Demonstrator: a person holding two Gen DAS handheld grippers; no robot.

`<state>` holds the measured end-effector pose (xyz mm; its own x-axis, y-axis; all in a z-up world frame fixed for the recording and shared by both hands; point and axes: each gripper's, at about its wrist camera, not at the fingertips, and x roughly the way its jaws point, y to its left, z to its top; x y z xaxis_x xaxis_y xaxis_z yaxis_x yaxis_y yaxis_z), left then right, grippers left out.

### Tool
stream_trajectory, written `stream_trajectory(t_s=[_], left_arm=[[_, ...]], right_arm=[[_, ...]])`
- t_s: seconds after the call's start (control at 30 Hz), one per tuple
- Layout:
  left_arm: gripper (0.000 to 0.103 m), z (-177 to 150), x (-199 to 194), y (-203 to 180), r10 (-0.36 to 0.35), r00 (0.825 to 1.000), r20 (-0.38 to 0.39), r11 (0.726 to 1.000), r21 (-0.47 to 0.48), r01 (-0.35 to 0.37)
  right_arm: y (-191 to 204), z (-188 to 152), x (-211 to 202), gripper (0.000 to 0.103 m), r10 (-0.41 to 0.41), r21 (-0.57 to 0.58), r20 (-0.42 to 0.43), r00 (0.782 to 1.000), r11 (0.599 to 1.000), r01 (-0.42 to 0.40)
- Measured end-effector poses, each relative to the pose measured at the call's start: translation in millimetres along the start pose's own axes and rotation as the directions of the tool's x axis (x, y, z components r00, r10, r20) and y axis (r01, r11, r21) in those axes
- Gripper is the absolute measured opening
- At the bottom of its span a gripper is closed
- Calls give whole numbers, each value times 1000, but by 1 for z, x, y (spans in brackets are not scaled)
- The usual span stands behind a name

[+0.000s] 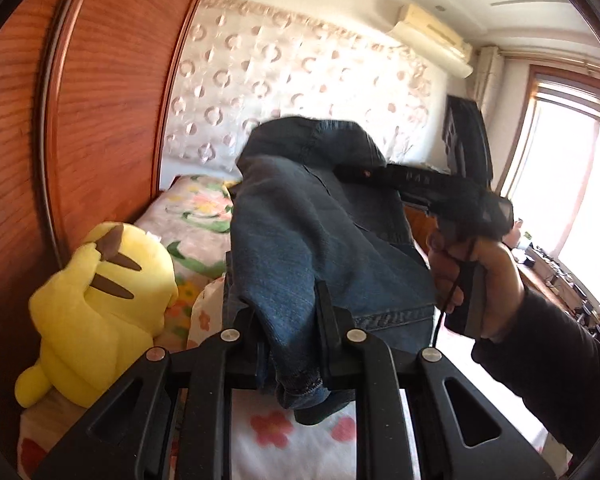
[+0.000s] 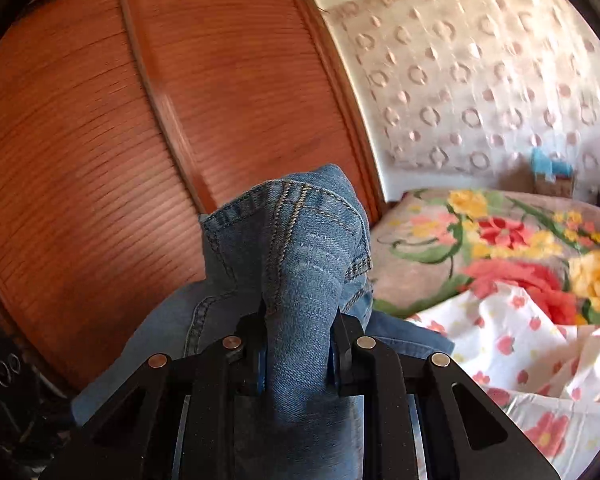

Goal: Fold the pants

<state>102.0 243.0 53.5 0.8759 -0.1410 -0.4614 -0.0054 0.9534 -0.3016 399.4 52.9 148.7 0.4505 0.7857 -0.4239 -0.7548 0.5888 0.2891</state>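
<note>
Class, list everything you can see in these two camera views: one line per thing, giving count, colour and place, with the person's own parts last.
jeans: one, blue denim, lifted over the bed between both claws
plush toy: one, yellow, beside the wardrobe on the bed
wardrobe: one, reddish wood, left of the bed
bedding: floral, white, red, yellow, on the bed
air conditioner: one, cream, high on the wall
window: one, bright, far right
left claw: black, clamped on denim
right claw: black, clamped on denim
hand: one, dark sleeve, holding the right claw's handle

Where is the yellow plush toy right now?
In the left wrist view, the yellow plush toy sits at lower left on the floral bed, against the wooden wardrobe, left of the jeans.
</note>
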Motion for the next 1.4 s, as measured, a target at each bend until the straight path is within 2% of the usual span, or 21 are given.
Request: stream_trajectory(t_s=[0.13, 0.23, 0.37, 0.47, 0.6, 0.7, 0.77, 0.8, 0.9, 1.0, 1.07, 1.13, 1.17, 1.2, 1.3, 1.4], left_arm=[[19, -8, 47, 12, 10, 996, -83, 1000, -21, -12], [19, -12, 47, 11, -8, 997, -75, 1000, -29, 6], [19, -4, 20, 8, -28, 999, -28, 998, -50, 27], [18, 8, -13, 16, -5, 1000, 24, 998, -68, 6], [18, 25, -50, 29, 51, 995, 81, 997, -65, -45], [18, 37, -63, 37, 85, 992, 98, 996, -49, -81], [18, 38, -56, 39, 88, 992, 87, 996, -39, -85], [18, 37, -44, 39, 80, 995, 60, 996, -38, -78], [17, 22, -2, 36, 39, 999, -26, 998, -48, -41], [17, 7, 32, 31, 6, 997, -83, 998, -61, -11], [17, 2, 42, 26, 16, 995, -96, 998, -56, -21], [17, -6, 55, 26, 32, 992, -121, 998, -54, -39], [17, -11, 63, 29, 24, 989, -147, 997, -66, -34], [17, -14, 67, 29, 21, 987, -162, 997, -67, -32], [17, -27, 80, 33, 36, 980, -198, 996, -69, -51], [18, -30, 83, 33, 38, 979, -200, 996, -70, -53]], right_arm=[[-59, -15, 40, 23, -21, 61, -86, 996, 998, 26], [-76, -13, 37, 23, -9, 68, -71, 997, 998, 14], [-60, -4, 17, 22, 16, 37, -40, 999, 999, -14], [-23, -4, 4, 22, 60, 10, 15, 998, 998, -60], [5, 0, -1, 22, 139, 18, 71, 988, 990, -141], [-3, -4, 2, 22, 200, 82, 97, 975, 975, -209], [-18, -16, 9, 22, 228, 142, 96, 969, 960, -240], [-28, -23, 13, 22, 221, 156, 83, 972, 960, -232], [-63, -46, 30, 22, 137, 151, -8, 991, 979, -134], [-102, -62, 28, 22, 77, 160, -80, 994, 985, -64], [-120, -66, 21, 25, 48, 143, -97, 994, 989, -33], [-132, -66, 23, 32, 6, 111, -150, 989, 994, 11], [-136, -66, 24, 42, -24, 88, -175, 984, 995, 40], [-139, -66, 24, 45, -66, 63, -190, 980, 995, 79], [-140, -61, 24, 55, -137, 10, -188, 972, 990, 142], [-122, -61, 15, 56, -242, -75, -145, 959, 969, 233]])
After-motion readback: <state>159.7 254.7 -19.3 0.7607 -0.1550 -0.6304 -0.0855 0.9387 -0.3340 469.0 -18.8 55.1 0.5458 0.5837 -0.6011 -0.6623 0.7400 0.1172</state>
